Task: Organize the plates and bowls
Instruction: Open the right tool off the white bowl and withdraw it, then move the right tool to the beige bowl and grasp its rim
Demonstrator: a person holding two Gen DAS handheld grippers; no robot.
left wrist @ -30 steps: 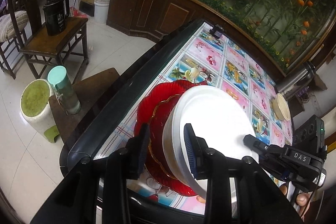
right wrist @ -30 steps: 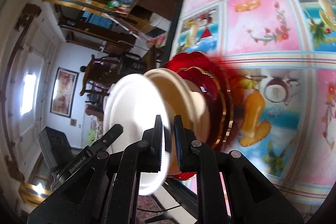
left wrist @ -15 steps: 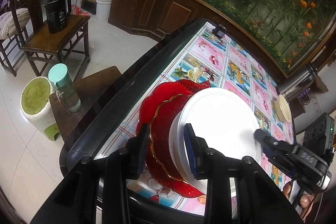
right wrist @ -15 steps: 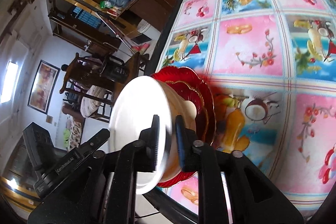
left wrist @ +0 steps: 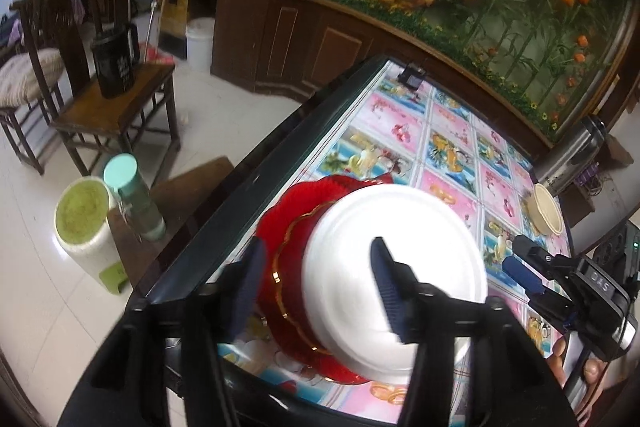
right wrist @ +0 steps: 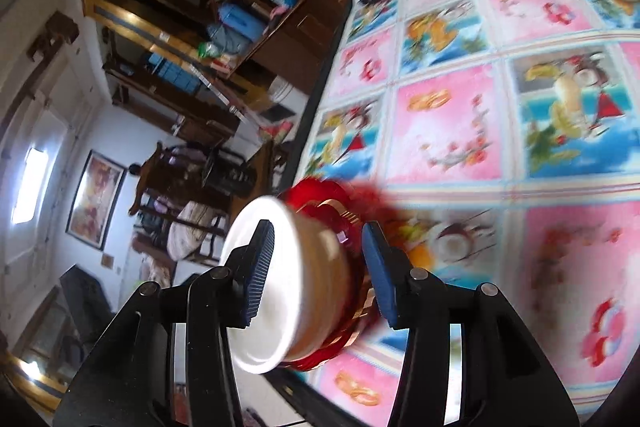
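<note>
- White bowl (left wrist: 394,267) sits on top of a stack of red glass plates (left wrist: 288,227) with gold-edged rims, near the dark edge of a table (left wrist: 452,143) whose cloth is printed with pink and blue fruit and flower squares.
- Left gripper (left wrist: 316,283): its blue-padded jaws are opening on either side of the bowl's near rim; neither pad presses on the bowl or the plates.
- Right gripper (right wrist: 318,263): its jaws are opening too, with the bowl and plate stack seen between them, and the pads stand clear of the stack. From the left wrist view it sits to the right of the bowl, and white letters on its body read "DAS".
- A second, cream bowl (left wrist: 546,213) stands well apart, farther along the table near a steel flask (left wrist: 576,155).
- Beside the table, a black jug (left wrist: 114,63) with unreadable white lettering stands on a wooden chair (left wrist: 116,111).
- Other writing is too blurred to read.
</note>
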